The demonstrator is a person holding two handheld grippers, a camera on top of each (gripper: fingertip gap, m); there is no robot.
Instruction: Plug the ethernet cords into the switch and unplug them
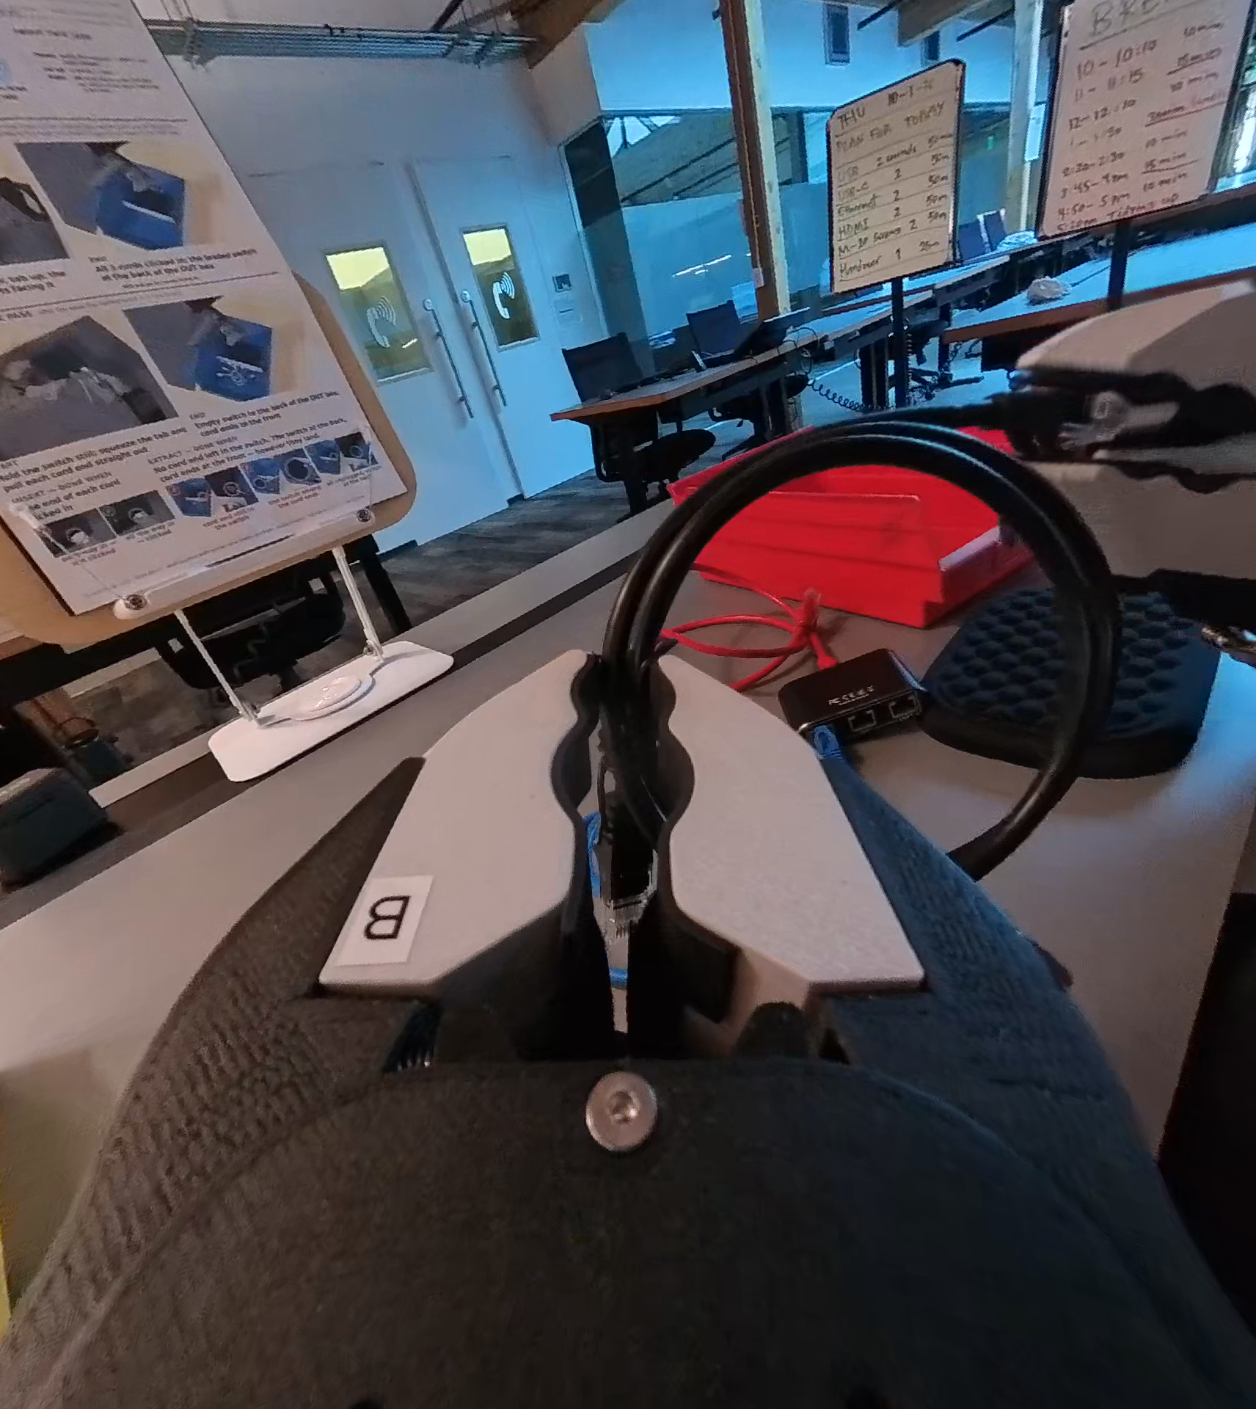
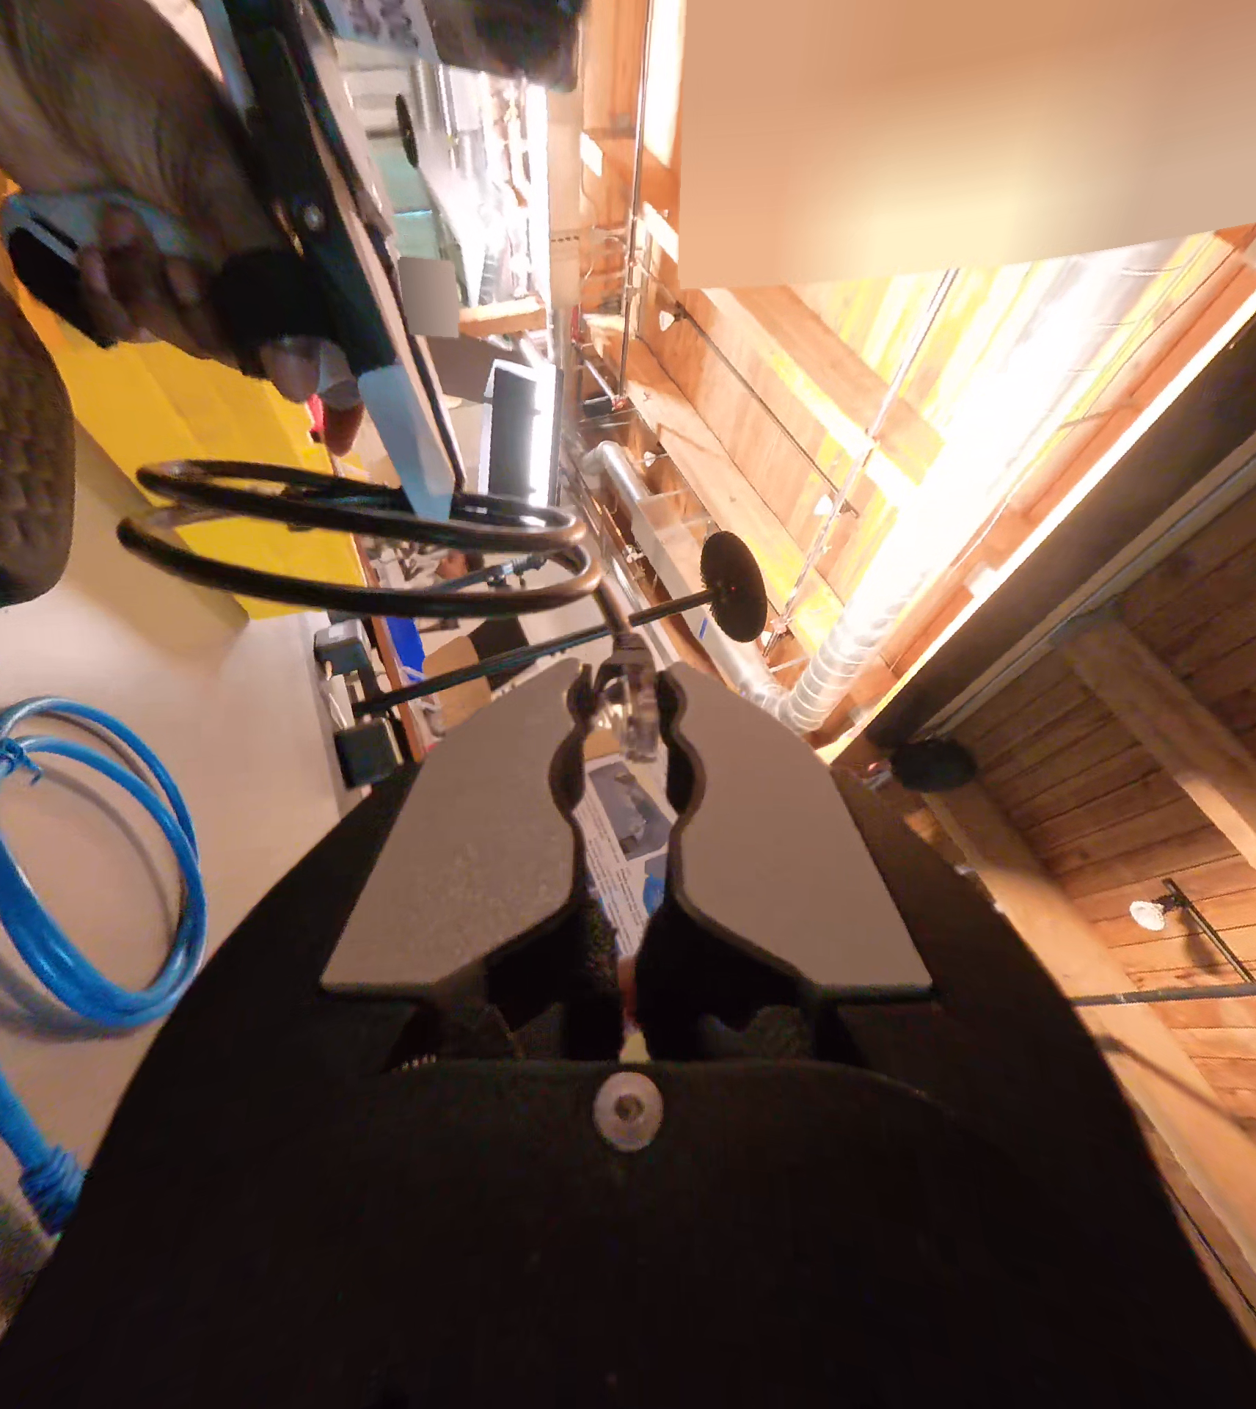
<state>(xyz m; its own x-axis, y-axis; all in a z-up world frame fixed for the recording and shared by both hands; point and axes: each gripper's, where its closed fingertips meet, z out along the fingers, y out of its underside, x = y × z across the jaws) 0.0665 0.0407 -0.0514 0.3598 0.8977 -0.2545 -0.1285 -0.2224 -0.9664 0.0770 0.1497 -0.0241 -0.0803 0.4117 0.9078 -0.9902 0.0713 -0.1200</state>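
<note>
Black ethernet cord [image 1: 876,457]: coiled, aloft, left gripper [image 1: 621,732] pinching one end, right gripper [image 2: 621,705] pinching plug. Switch [image 1: 850,705]: on table, ports empty. Step: pre-insertion. Next: plug alignment to port.

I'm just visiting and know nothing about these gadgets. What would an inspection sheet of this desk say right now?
Surface: grey desk, mostly bare.
Job's things: small black switch lying on the desk, its two visible ports empty.
Clutter: red bin, dark textured pad, yellow bin, instruction board on a white stand.
Grippers: left gripper shut on the black cord; right gripper shut on the clear plug at the cord's other end.
Cables: black cord arcs between both grippers; red cord behind the switch; blue cord coiled on the desk.
Surroundings: office desks, chairs, whiteboards.
</note>
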